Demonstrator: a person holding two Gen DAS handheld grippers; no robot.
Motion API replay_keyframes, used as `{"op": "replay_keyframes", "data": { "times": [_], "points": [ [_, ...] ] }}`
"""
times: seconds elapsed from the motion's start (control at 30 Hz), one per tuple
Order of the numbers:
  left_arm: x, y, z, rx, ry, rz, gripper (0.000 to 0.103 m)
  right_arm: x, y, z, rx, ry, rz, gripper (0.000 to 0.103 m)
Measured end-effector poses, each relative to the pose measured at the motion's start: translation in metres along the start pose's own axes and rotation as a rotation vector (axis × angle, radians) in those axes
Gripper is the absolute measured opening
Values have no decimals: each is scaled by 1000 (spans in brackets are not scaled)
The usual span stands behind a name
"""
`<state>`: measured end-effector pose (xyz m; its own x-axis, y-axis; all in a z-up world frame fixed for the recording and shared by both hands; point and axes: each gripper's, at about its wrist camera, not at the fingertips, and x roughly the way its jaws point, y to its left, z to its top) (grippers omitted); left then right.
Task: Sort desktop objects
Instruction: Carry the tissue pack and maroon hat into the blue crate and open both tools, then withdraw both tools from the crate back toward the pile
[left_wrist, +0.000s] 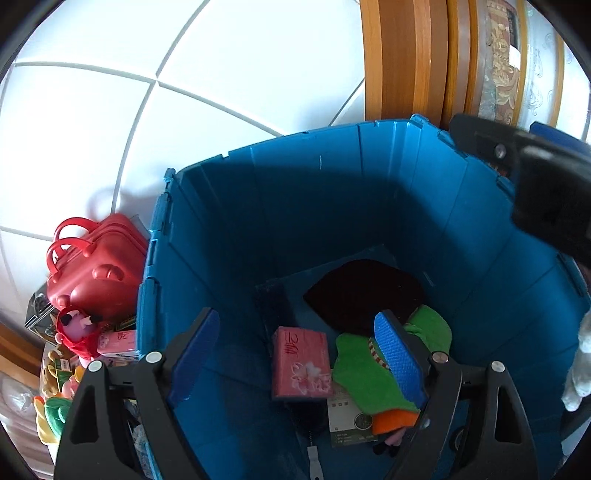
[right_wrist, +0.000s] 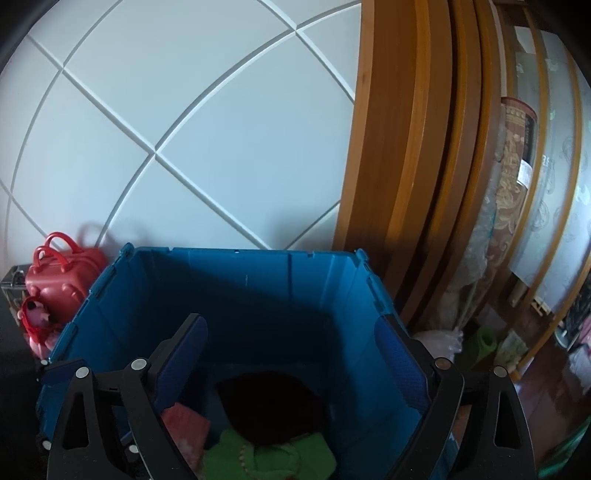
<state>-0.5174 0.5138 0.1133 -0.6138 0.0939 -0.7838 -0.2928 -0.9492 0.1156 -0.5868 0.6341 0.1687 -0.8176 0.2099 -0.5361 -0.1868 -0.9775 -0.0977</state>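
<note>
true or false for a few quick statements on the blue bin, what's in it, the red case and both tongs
1. The blue bin holds a pink packet. True.
2. The left tongs are clamped on the green plush. False: they are open and hold nothing, with the plush lying on the bin floor.
3. The red case sits inside the bin. False: it stands outside, by the bin's left wall.
4. The right tongs are open and empty above the bin. True.
5. A dark cloth lies at the bottom of the bin. True.
</note>
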Motion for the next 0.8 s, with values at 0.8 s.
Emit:
{"op": "replay_keyframes", "data": {
  "times": [0.8],
  "points": [
    [-198, 69, -144, -97, -433, -75, 101, -231, 39, -75, 38, -287, -25, 103]
  ]
}}
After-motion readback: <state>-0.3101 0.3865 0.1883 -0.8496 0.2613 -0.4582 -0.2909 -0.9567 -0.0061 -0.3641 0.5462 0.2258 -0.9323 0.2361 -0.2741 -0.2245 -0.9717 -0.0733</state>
